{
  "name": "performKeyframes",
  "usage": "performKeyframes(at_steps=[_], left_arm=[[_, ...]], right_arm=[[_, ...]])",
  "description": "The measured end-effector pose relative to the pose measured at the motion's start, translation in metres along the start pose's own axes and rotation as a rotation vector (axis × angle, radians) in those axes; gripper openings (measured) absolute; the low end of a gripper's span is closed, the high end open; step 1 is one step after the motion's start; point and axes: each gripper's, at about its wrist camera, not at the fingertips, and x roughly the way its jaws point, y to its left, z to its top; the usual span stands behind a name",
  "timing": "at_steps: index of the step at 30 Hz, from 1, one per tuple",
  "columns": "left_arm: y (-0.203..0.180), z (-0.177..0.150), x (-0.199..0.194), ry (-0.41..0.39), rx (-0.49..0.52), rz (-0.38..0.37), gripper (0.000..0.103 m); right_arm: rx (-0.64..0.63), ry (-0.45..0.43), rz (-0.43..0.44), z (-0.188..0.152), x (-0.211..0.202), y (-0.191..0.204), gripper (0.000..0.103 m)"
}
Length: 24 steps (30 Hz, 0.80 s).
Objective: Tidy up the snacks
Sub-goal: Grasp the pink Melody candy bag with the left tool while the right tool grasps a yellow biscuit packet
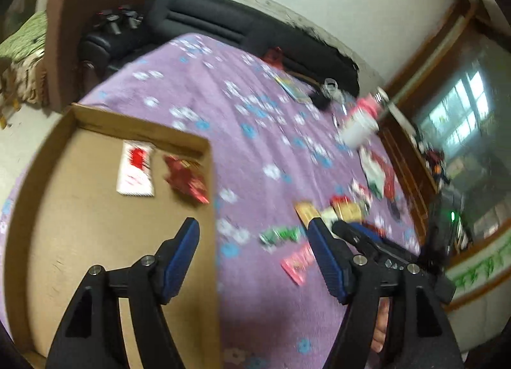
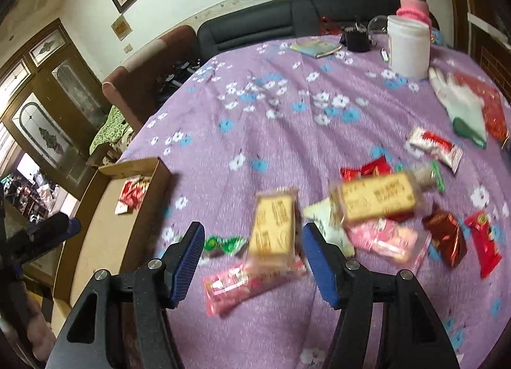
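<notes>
A purple tablecloth [image 2: 271,120] of soft, matt, slightly wrinkled cloth with printed flowers covers the table. Left of the tongs lies a shallow cardboard box [image 1: 95,241], matt brown and rough. Between the right gripper [image 2: 252,241] fingers sits a biscuit packet [image 2: 274,228] in clear glossy film. Further right, a dark red foil packet [image 2: 447,238] shines and crinkles. Beyond the tongs stands a smooth white plastic tub [image 2: 408,46]. Both grippers' fingers [image 1: 183,254] carry ribbed blue pads on matt black plastic with metal pins.
</notes>
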Motion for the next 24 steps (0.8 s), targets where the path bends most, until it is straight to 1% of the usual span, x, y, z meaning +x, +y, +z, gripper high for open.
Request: performKeyframes(at_steps=[4,7,8,9,10,11,13,15,18,22,24], left_arm=[[-0.028,-0.022,0.011,0.037,0.099,0.000,0.070],[-0.044,-0.035,0.019,0.051,0.163,0.010,0.070],[-0.049,-0.039,0.021,0.053,0.186,0.013,0.070],[-0.054,-0.042,0.023,0.056,0.207,0.017,0.070],[-0.060,-0.047,0.026,0.063,0.240,0.028,0.070],[-0.065,-0.050,0.030,0.067,0.271,0.040,0.070],[-0.074,-0.055,0.035,0.073,0.331,0.061,0.070],[-0.085,-0.062,0.045,0.083,0.404,0.094,0.070],[-0.101,-0.069,0.060,0.093,0.487,0.107,0.070],[-0.119,-0.071,0.086,0.106,0.571,0.114,0.069],[-0.124,-0.069,0.101,0.114,0.598,0.128,0.069]], right_arm=[[-0.007,0.027,0.004,-0.003,0.011,0.003,0.068],[-0.025,0.053,-0.034,-0.001,0.029,0.006,0.068],[-0.035,0.065,-0.058,0.000,0.037,0.006,0.067],[-0.036,0.069,-0.088,0.000,0.042,0.004,0.065],[-0.034,0.072,-0.104,-0.001,0.045,0.002,0.046],[-0.032,0.086,-0.109,-0.001,0.049,-0.001,0.036],[-0.005,0.080,-0.084,-0.002,0.045,-0.009,0.036],[0.024,0.067,-0.082,-0.006,0.035,-0.018,0.035],[0.065,0.038,-0.049,-0.013,0.015,-0.032,0.035],[0.102,0.006,-0.009,-0.023,-0.014,-0.049,0.035],[0.114,-0.003,0.000,-0.030,-0.026,-0.055,0.034]])
